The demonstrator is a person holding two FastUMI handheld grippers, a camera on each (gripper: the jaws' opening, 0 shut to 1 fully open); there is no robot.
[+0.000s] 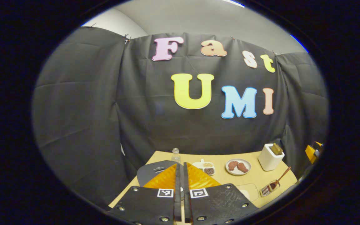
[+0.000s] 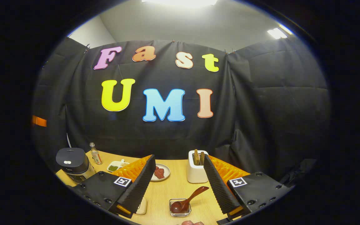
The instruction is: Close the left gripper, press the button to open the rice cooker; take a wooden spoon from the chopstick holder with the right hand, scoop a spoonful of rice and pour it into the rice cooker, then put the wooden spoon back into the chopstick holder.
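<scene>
Table smooth pale wood; wooden spoon glossy dark; chopstick holder matt white; rice cooker matt dark lid.

A light wooden table carries a dark rice cooker, a small bottle, a divided dish and a plate of meat. A white chopstick holder stands farther right, and a clear glass dish holding a wooden spoon sits nearer

No legible text or labels

dark grey rice cooker, white chopstick holder, brown wooden spoon, tan table.
</scene>
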